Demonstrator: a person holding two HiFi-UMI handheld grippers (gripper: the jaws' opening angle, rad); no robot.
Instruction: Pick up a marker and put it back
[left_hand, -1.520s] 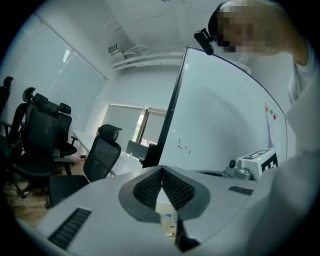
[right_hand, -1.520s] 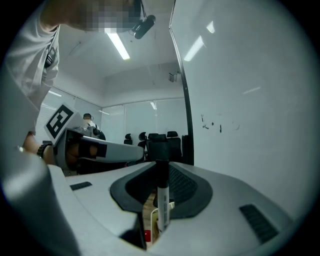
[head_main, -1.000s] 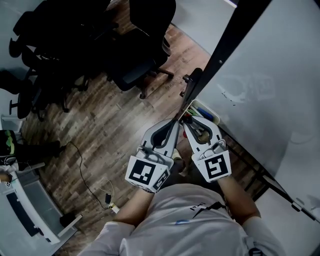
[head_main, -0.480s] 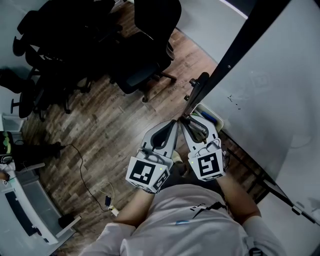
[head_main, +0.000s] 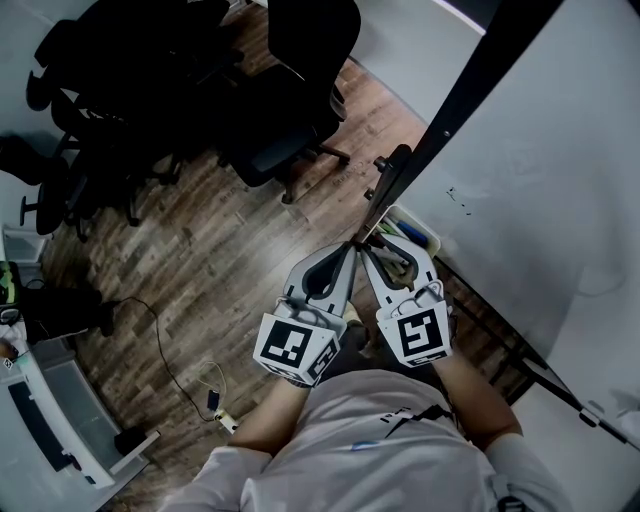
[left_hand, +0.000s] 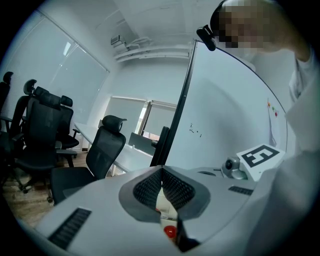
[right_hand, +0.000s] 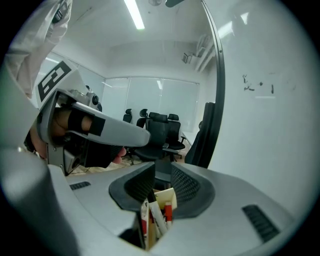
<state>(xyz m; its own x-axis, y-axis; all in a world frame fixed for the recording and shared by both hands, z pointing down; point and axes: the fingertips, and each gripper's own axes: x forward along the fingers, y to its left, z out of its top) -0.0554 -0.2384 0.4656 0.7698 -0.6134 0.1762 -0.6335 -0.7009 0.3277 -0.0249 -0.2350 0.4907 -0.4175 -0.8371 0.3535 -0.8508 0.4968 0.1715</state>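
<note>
At the whiteboard's lower corner hangs a small pale marker tray (head_main: 420, 234). My left gripper (head_main: 350, 247) hovers just left of it with its pads pressed together at the tip (left_hand: 162, 172). A white marker (left_hand: 164, 204) with a red end sits wedged between them, nearer the camera. My right gripper (head_main: 366, 246) is beside it, tip to tip. In the right gripper view its jaws (right_hand: 162, 182) stand a little apart with nothing between the pads. Below them the tray (right_hand: 168, 195) holds several markers, one red-capped (right_hand: 168, 212).
The whiteboard (head_main: 540, 200) fills the right side, its black frame post (head_main: 455, 110) and foot (head_main: 388, 182) just beyond the grippers. Black office chairs (head_main: 285, 110) stand on the wood floor at the back left. A cable (head_main: 165, 350) trails across the floor; a desk edge (head_main: 45, 425) shows lower left.
My right gripper has drawn back from over the tray towards my left gripper, so their tips now nearly meet. The left gripper has stayed put.
</note>
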